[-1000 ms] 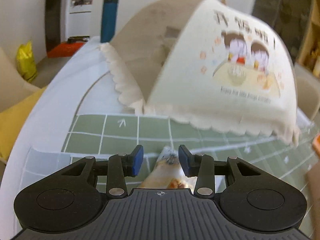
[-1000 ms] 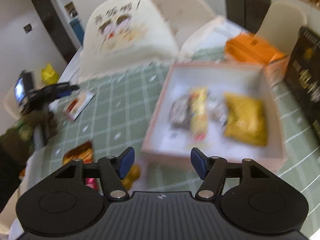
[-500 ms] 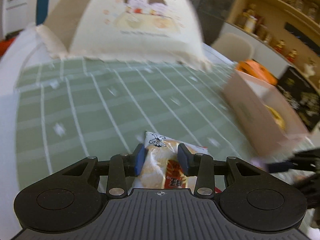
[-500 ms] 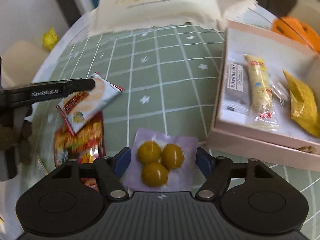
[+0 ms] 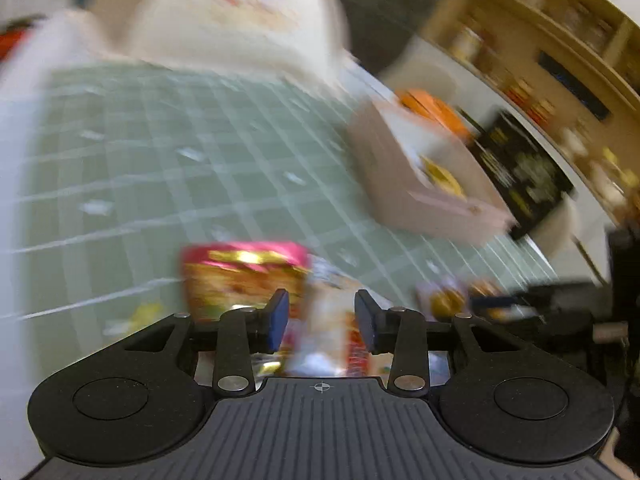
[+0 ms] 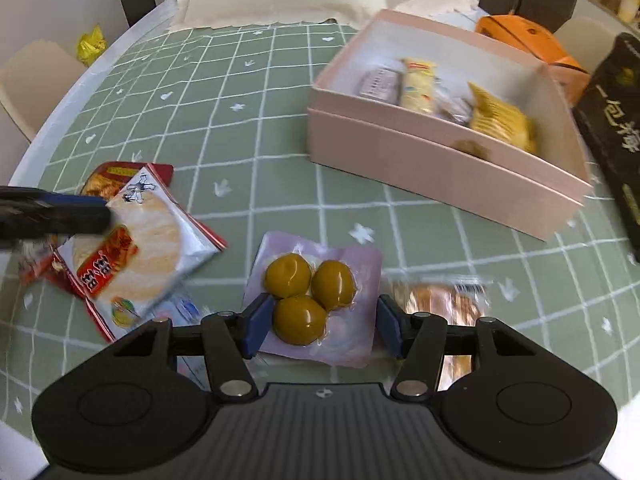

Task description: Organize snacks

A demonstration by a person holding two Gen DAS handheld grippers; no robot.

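While the left gripper [image 5: 322, 316], closed on the rice cracker [image 6: 136, 248], has swung toward the box [image 6: 436, 164], the right gripper [image 6: 322, 330] now straddles, wide open, the plum pack [image 6: 316, 294] near the box, so both should soon go in.

**Blurred left view, mostly sharp right view, even daylight**

The left wrist view is heavily motion-blurred: the green checked tablecloth [image 5: 168, 152], pink box [image 5: 404, 184] and shelves [image 5: 560, 40] smear, while the gripper body stays crisp. The right wrist view is bright and mostly sharp, softening toward its right side. Lighting is soft and even, with faint shadows. Glare glints on the olive pack [image 6: 316, 296]. Fisheye curvature bends grid lines at the edges.
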